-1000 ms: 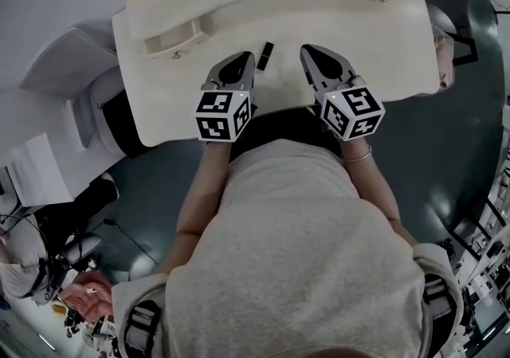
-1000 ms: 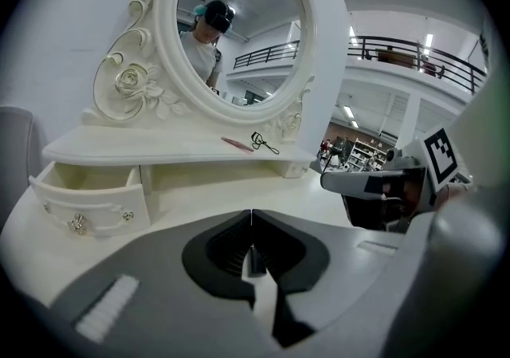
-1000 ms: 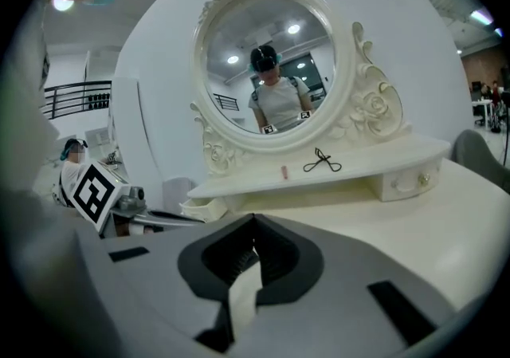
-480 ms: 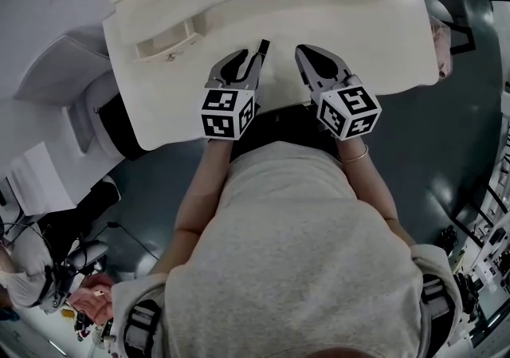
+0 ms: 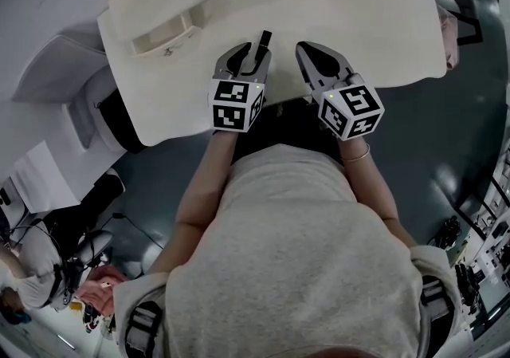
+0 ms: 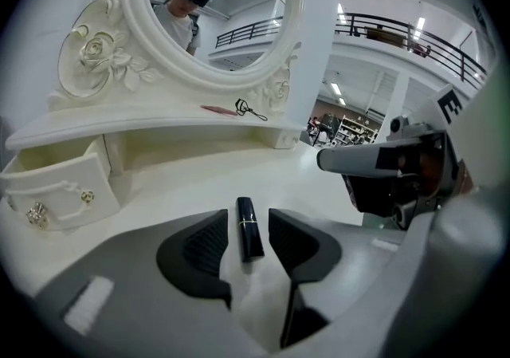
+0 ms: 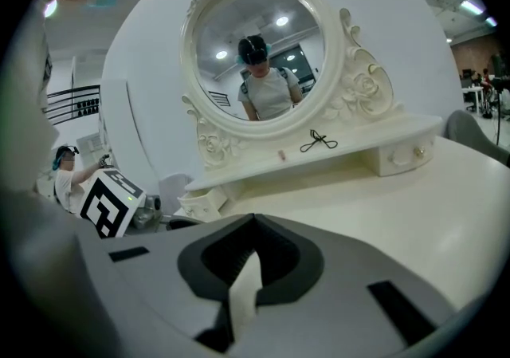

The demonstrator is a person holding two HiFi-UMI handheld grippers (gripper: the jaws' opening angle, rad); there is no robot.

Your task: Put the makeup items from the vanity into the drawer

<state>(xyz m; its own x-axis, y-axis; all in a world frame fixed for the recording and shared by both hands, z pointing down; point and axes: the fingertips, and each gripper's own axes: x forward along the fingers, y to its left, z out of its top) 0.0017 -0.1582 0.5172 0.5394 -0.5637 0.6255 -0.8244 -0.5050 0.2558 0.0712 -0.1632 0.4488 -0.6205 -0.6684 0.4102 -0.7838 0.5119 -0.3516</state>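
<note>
A second ago the short black lipstick tube [image 6: 248,229] lay free on the worktop at one o'clock of my left tongs [image 5: 253,55], whose jaws were together. Those jaws have just been opening and now stand wide. The tube lies flat between them, and neither pad presses it. My right tongs [image 5: 309,52] sit where they were, at three o'clock of the left, jaws tip to tip on nothing.

Both pairs reach in over the near edge of the cream vanity worktop [image 5: 374,29], at six o'clock, with bare top out to twelve and three. The small white drawer [image 6: 56,193] stands pulled out at ten o'clock. On the shelf [image 6: 159,121] under the carved oval mirror [image 6: 215,5] lie a black eyelash curler [image 6: 251,109] and a slim pink stick [image 6: 217,109]. Grey floor [image 5: 446,157] surrounds the vanity.
</note>
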